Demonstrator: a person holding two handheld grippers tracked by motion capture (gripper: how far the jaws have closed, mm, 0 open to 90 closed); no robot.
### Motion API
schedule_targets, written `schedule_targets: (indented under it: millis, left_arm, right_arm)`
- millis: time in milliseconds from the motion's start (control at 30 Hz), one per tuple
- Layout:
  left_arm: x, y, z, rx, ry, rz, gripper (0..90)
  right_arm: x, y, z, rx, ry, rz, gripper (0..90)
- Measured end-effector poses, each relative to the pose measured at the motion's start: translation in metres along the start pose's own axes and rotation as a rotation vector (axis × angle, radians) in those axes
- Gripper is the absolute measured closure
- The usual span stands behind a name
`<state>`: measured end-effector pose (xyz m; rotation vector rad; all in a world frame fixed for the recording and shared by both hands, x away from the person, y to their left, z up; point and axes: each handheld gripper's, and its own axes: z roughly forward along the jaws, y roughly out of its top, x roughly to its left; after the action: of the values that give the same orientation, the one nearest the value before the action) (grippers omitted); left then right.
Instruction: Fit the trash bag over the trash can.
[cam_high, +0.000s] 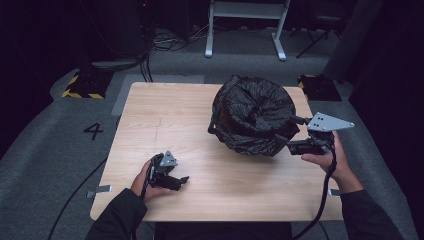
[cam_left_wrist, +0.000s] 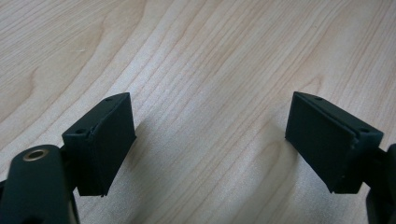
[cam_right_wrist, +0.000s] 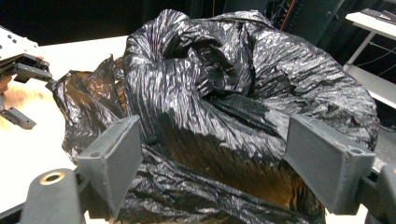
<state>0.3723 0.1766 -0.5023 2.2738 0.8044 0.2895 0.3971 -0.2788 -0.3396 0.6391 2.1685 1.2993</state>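
A crinkled black plastic bag (cam_high: 252, 115) bulges over a round container on the right half of the wooden table (cam_high: 165, 115). My right gripper (cam_high: 295, 134) is at the bag's right side, its jaws wide apart. In the right gripper view the bag (cam_right_wrist: 219, 93) rises just beyond the open right gripper (cam_right_wrist: 212, 140), with its folds between the two jaws and no pad pressing on it. My left gripper (cam_high: 182, 180) rests low near the table's front left. It stands open (cam_left_wrist: 210, 126) with nothing but bare wood (cam_left_wrist: 210, 56) between its pads.
A white desk frame (cam_high: 247, 25) stands on the floor behind the table. Yellow-and-black striped blocks (cam_high: 82, 86) sit at the back left and back right. A "4" (cam_high: 93, 131) is marked on the grey floor to the left. Cables trail from both grippers.
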Motion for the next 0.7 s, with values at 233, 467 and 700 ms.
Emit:
schedule_targets:
  millis: [233,467,700]
  left_arm:
    - [0.0,0.0,0.0,0.0,0.0,0.0,15.9]
    - [0.0,0.0,0.0,0.0,0.001,0.001,15.9]
    - [0.0,0.0,0.0,0.0,0.0,0.0,15.9]
  right_arm:
    - [0.001,-0.007,-0.004,-0.006,-0.011,0.002,20.0]
    - [0.004,-0.012,-0.004,0.001,-0.005,-0.003,20.1]
    - [0.009,-0.019,-0.003,0.009,-0.009,-0.016,21.1]
